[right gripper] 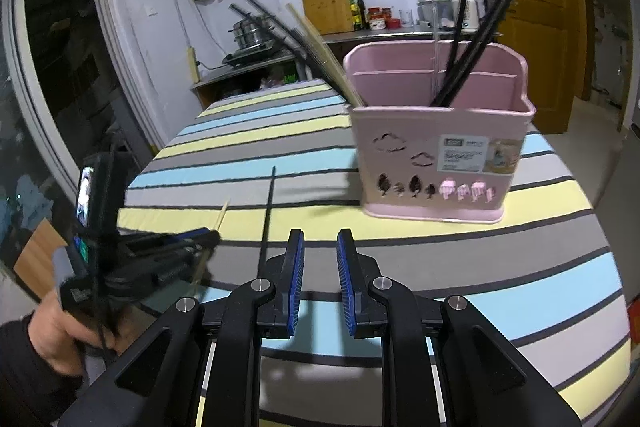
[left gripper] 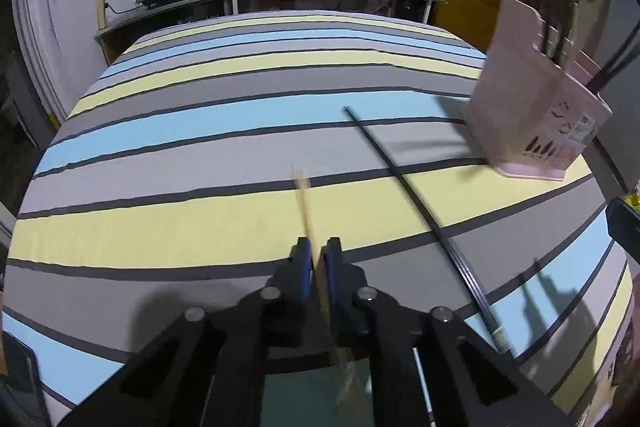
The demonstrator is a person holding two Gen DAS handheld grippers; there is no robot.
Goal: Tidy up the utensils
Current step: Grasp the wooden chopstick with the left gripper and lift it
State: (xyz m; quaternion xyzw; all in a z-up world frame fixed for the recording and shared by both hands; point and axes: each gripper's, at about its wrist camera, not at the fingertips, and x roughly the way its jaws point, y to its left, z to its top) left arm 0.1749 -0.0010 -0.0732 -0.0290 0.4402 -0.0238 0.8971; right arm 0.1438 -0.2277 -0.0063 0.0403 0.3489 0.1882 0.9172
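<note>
1. Left wrist view: my left gripper [left gripper: 318,251] is clamped on a wooden chopstick [left gripper: 305,199], which pokes forward over the striped cloth [left gripper: 160,163]. A black chopstick [left gripper: 404,183] lies on the cloth to the right of it. The pink holder [left gripper: 532,115] stands at the far right.

2. Right wrist view: my right gripper [right gripper: 320,247] hangs with its jaws apart and nothing between them. The holder [right gripper: 436,155] stands just ahead, with black chopsticks [right gripper: 476,43] in one compartment and wooden ones [right gripper: 320,47] leaning at its left end. My left gripper [right gripper: 208,239] is low at the left, wooden chopstick [right gripper: 222,215] in its grip.
</note>
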